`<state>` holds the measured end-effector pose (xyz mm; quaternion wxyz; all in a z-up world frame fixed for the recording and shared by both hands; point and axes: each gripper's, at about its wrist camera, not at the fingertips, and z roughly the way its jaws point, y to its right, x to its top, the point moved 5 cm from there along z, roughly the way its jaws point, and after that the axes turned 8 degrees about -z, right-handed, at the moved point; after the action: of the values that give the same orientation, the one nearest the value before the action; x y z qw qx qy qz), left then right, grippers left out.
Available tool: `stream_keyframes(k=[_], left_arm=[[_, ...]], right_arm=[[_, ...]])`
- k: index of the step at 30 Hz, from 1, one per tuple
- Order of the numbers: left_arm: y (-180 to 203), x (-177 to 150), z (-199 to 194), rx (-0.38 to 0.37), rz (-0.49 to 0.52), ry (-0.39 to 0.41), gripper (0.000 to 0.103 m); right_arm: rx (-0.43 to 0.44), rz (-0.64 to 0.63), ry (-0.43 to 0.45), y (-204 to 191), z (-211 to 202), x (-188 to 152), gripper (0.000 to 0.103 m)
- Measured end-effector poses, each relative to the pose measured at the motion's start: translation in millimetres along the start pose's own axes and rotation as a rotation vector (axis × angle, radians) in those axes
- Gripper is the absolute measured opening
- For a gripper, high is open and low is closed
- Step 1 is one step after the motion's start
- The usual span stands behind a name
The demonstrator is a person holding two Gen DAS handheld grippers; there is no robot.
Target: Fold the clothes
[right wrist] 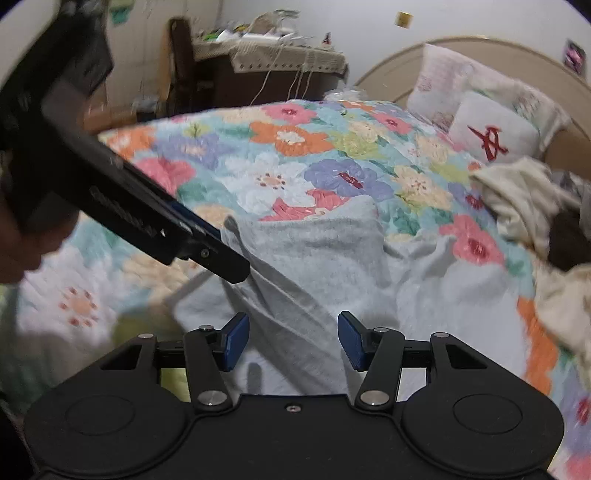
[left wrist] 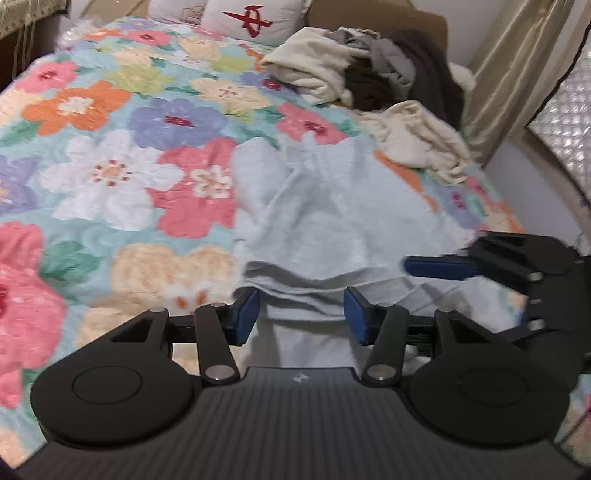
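Much is blurred in both views, and the near end of the grey garment (left wrist: 317,221) is hidden behind each tool's body. The garment is spread on the flowered bedspread (left wrist: 110,147), its folded near edge lying between the parted fingers of the left gripper (left wrist: 301,314) (nothing is clamped). The right gripper (right wrist: 293,341) is likewise seen with fingers apart above the cloth. A heap of clothes (left wrist: 369,74) is partly cut off near the pillow (left wrist: 255,18).

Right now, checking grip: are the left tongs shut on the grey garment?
No: the left tongs stand open, fabric of the grey garment between them.
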<state>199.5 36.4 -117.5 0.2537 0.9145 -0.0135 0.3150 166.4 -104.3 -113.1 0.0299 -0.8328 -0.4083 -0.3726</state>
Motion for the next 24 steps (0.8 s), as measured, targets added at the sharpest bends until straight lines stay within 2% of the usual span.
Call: stream_keyframes(k=[4, 6, 7, 9, 10, 11, 13, 17, 19, 24], left_arm=[[-1, 4, 2, -0.044, 0.0, 0.027, 0.049], [-5, 9, 3, -0.035, 0.002, 0.04, 0.049], [-6, 11, 3, -0.047, -0.004, 0.046, 0.048], [-5, 15, 0, -0.073, -0.011, 0.061, 0.048], [-4, 16, -1, -0.085, -0.012, 0.07, 0.048], [-2, 17, -3, -0.098, -0.014, 0.08, 0.048], [1, 18, -6, -0.105, -0.011, 0.095, 0.048], [6, 18, -10, -0.072, 0.012, 0.119, 0.05], [16, 13, -4, -0.048, 0.058, 0.091, 0.052], [18, 11, 19, -0.031, 0.05, 0.019, 0.052]], right_arm=[[0.025, -0.04, -0.077, 5, 26, 2, 0.059], [0.083, -0.001, -0.067, 9, 27, 6, 0.058], [0.1, 0.016, -0.061, 11, 27, 8, 0.054], [0.095, 0.042, -0.047, 17, 26, 13, 0.034], [0.085, 0.045, -0.047, 19, 27, 14, 0.017], [0.065, 0.041, -0.05, 23, 27, 15, 0.011], [0.029, 0.054, -0.037, 30, 24, 16, 0.009], [-0.051, 0.177, 0.013, 56, 5, 17, 0.008], [-0.088, 0.268, 0.042, 77, -6, 12, 0.008], [-0.212, 0.438, 0.049, 124, -25, -9, 0.007]])
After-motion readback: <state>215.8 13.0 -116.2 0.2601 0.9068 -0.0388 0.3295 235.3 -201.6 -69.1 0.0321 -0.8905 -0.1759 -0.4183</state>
